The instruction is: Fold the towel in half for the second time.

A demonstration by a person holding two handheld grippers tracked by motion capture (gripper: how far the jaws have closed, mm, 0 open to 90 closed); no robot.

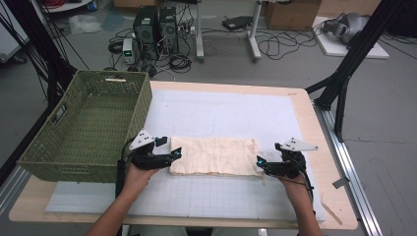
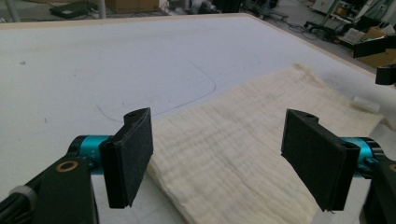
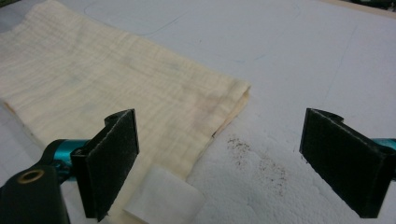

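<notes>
While the folded cream waffle-weave cloth (image 1: 214, 156) lies flat on the white gridded mat (image 1: 221, 115) toward the near edge of the tabletop, the two hand-held grippers sit at its short ends, one on each side. Seen from the high view, the left gripper (image 1: 173, 155) is at the cloth's left end, its tips level with the near left corner of the cloth, and the right gripper (image 1: 261, 165) is at the right end by the near right corner. The left gripper view shows its two black padded jaws spread wide, with the cloth (image 2: 243, 154) lying on the mat between and beyond them; nothing is clasped, and the pads stand clear of the fabric on both sides. The right gripper view shows the same wide spread: one pad hangs over the cloth's (image 3: 116, 88) near edge, the other over bare mat, and neither has hold of anything. A small white sewn label (image 3: 163, 198) sticks out from the cloth's corner just beside the left-hand pad in that view. A scatter of dark specks (image 3: 254, 158) lies on the mat between the jaws, just off the cloth's folded end. A green woven rectangular basket (image 1: 88, 123) with a handle slot stands at the left edge of the tabletop, overhanging the mat, near the left gripper but apart from the cloth.
</notes>
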